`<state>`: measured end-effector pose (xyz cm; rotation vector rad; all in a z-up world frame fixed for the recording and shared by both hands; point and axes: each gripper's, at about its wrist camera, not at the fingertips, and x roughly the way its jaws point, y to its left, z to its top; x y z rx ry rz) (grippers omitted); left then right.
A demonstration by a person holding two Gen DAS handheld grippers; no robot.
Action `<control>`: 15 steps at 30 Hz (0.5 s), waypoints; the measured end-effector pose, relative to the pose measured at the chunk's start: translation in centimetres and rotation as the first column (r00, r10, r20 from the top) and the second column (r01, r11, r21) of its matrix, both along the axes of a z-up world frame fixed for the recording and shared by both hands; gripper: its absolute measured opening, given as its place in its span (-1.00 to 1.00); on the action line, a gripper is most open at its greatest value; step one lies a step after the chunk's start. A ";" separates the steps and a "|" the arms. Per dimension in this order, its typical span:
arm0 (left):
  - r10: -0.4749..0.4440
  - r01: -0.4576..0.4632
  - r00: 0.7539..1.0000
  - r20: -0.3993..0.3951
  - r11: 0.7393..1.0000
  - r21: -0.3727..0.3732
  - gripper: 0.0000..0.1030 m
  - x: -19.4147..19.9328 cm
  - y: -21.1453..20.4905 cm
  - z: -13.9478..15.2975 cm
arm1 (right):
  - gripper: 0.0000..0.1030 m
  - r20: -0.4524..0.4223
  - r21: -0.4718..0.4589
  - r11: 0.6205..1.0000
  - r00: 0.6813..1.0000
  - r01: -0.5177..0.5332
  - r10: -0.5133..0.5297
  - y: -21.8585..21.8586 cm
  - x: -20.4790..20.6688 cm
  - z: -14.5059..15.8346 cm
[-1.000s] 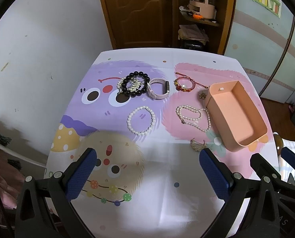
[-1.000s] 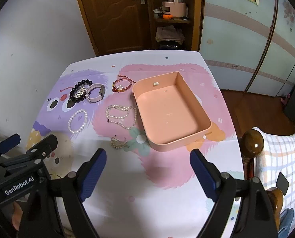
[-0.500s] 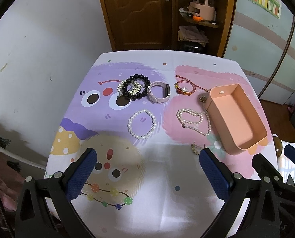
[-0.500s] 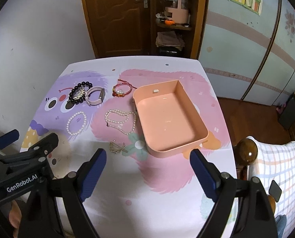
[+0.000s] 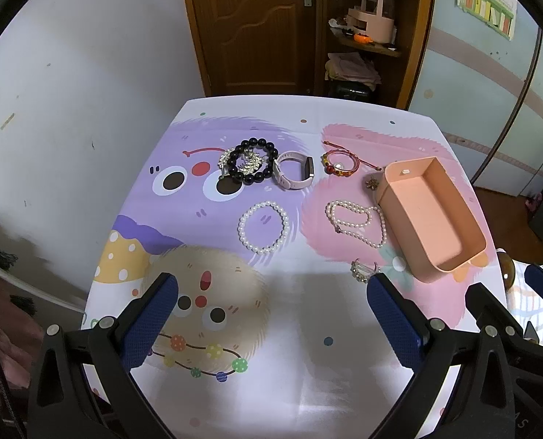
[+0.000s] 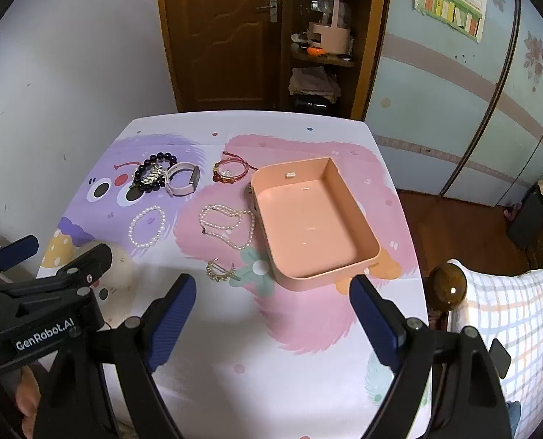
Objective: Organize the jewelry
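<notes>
An empty peach tray (image 5: 465,232) (image 6: 366,234) sits at the table's right. Left of it lie a pearl necklace (image 5: 357,221) (image 6: 227,225), a pearl bracelet (image 5: 263,226) (image 6: 147,226), a black bead bracelet (image 5: 255,161) (image 6: 152,173), a pink watch band (image 5: 293,173) (image 6: 183,181), a red cord bracelet (image 5: 339,164) (image 6: 229,172) and a gold hair clip (image 5: 362,269) (image 6: 220,270). My left gripper (image 5: 271,318) is open and empty above the table's near half. My right gripper (image 6: 273,311) is open and empty near the tray's front.
A cartoon-print cloth (image 5: 308,329) covers the table. A white wall is at the left, a wooden door (image 5: 249,25) and shelf (image 5: 362,36) stand behind. A bedpost knob (image 6: 447,287) and checked bedding (image 6: 509,329) are at the right.
Both grippers have drawn back and risen a little, so the table and jewelry look smaller and farther. Nothing on the table has moved.
</notes>
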<state>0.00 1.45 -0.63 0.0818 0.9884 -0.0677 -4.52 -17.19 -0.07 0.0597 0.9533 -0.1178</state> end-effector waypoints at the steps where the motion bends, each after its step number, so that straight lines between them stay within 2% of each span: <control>1: -0.001 0.001 1.000 -0.002 1.000 -0.004 0.98 0.0 0.1 0.0 | 0.69 0.000 -0.003 1.000 1.000 -0.003 0.003 0.1 0.0 0.0; 15: 0.013 -0.013 1.000 -0.014 1.000 -0.017 0.98 0.1 1.1 -0.4 | 0.69 0.002 0.035 0.999 0.999 -0.040 0.040 0.9 -0.2 -0.3</control>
